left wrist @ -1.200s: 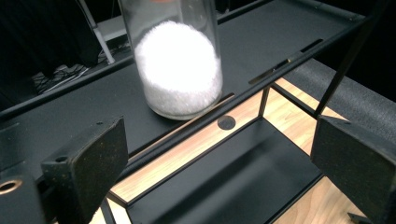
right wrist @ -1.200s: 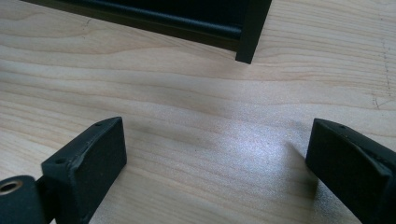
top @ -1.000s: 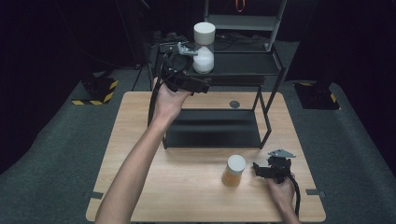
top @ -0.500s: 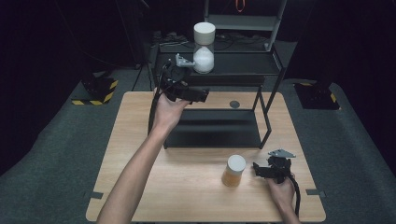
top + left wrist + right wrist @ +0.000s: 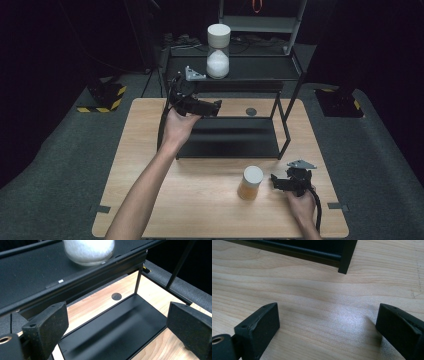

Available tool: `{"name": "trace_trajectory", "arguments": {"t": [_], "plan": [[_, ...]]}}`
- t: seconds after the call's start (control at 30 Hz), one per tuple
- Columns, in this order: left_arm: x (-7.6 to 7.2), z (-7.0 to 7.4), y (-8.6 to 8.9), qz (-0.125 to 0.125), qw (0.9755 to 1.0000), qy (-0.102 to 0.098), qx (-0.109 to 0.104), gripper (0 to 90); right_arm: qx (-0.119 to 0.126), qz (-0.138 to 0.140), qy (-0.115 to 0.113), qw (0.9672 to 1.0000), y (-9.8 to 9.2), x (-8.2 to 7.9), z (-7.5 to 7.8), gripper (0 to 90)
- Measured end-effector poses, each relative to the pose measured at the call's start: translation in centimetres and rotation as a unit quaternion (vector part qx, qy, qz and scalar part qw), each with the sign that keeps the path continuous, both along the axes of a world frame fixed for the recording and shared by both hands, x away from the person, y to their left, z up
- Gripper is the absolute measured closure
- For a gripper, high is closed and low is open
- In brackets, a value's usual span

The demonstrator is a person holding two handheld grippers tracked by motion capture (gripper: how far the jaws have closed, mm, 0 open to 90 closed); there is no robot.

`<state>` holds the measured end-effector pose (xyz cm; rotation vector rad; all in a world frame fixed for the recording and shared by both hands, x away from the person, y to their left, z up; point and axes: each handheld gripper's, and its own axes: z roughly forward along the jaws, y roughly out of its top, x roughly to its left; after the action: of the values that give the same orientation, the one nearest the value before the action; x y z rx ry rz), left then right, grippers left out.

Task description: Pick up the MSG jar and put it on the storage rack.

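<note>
Left claw (image 5: 216,106) open, empty, just below hourglass (image 5: 218,51) (fragile glass, top-heavy): grip its narrow waist; right claw (image 5: 274,181) open, empty.

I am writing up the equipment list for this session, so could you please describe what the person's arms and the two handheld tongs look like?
Both forearms are bare, with no sleeves or gloves visible. Each hand carries black tongs: the left tongs and the right tongs have a dark body, a black cable trailing from it and a grey three-cornered plate on top. In the gripper views, the jaws end in thick, matte black, slightly speckled pads with small round holes.
</note>
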<state>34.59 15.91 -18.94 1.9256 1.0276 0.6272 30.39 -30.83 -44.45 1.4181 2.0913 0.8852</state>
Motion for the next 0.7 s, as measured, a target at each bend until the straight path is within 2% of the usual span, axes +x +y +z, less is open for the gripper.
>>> {"name": "trace_trajectory", "arguments": {"t": [0.2,0.7], "plan": [[-0.2,-0.7,0.0,-0.002,1.0000,0.002,0.005,4.2,0.000,0.000,0.000,1.0000,0.0,0.0,0.0,4.6],[0.0,-2.9,0.4,-0.004,0.9998,0.018,-0.008,4.2,0.000,0.000,0.000,1.0000,0.0,0.0,0.0,4.6]]}}
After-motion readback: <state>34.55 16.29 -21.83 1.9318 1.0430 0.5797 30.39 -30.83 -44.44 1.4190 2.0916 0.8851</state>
